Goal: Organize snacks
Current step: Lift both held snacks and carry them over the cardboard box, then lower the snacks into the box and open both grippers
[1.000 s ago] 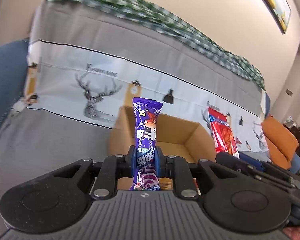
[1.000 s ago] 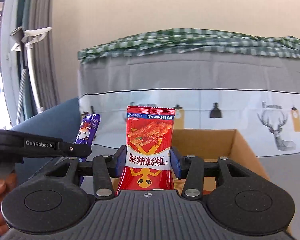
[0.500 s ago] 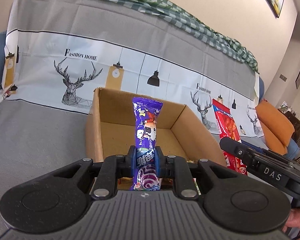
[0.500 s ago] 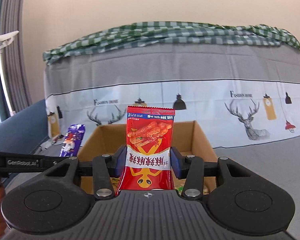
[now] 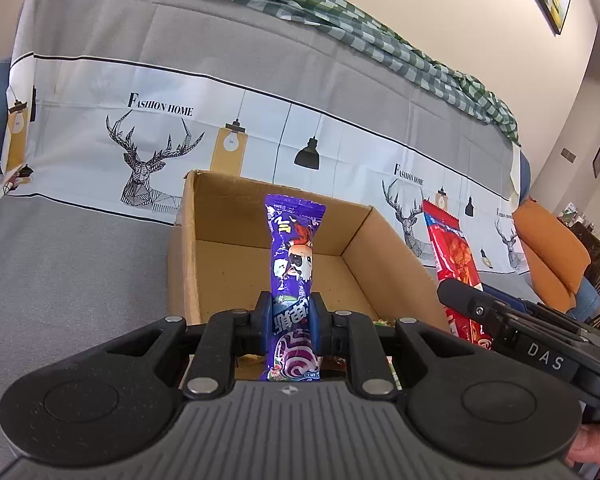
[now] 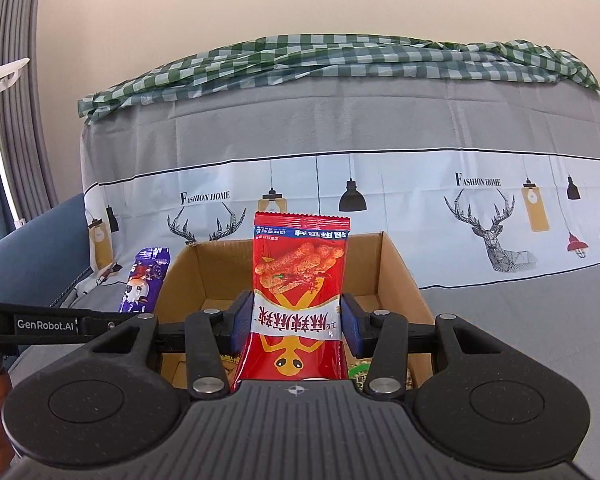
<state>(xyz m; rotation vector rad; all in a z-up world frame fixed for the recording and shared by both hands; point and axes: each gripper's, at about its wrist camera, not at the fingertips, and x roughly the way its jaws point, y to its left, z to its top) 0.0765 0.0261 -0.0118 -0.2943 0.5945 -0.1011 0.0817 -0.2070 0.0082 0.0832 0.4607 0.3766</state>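
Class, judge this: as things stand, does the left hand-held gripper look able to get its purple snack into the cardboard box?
Probably yes. The left hand-held gripper holds the purple snack upright at the cardboard box, whose top is open with nothing across it.

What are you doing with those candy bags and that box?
A person is tidying snacks with a gripper in each hand. The left gripper is clamped on a purple snack packet, and the right gripper is clamped on a red snack packet. Both hang just in front of an open cardboard box on the covered sofa, with a few snacks already inside.
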